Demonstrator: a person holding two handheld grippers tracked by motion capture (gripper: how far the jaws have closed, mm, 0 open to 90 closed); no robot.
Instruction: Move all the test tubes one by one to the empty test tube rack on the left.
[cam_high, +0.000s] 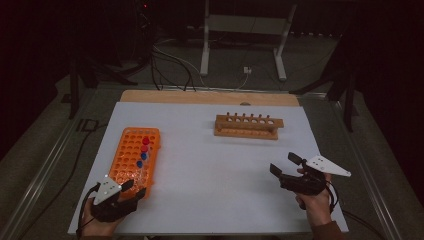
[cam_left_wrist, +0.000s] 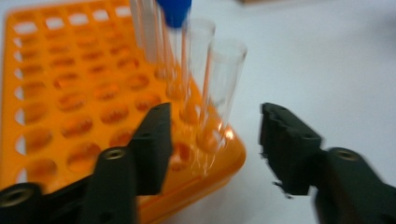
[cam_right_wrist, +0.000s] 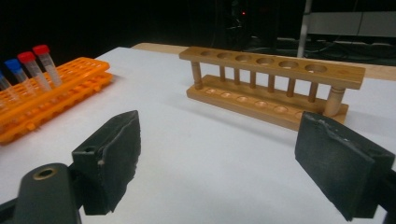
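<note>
Left claw (cam_left_wrist: 215, 140): I held it part-open, empty, at the near clear tube (cam_left_wrist: 219, 88) in the orange rack (cam_left_wrist: 70, 116). Right claw (cam_right_wrist: 219, 163): wide, empty.

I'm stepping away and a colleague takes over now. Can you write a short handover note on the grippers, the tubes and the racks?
Left gripper: jaws apart at the near corner of the orange rack, beside the uncapped clear tubes, gripping nothing.
Right gripper: open, empty, above the white table, facing the wooden rack.
Things: red- and blue-capped tubes stand in the orange rack; the wooden rack's holes hold no tubes.
Done: no tube in the wooden rack.
Left: probably moving tubes across to it.
</note>
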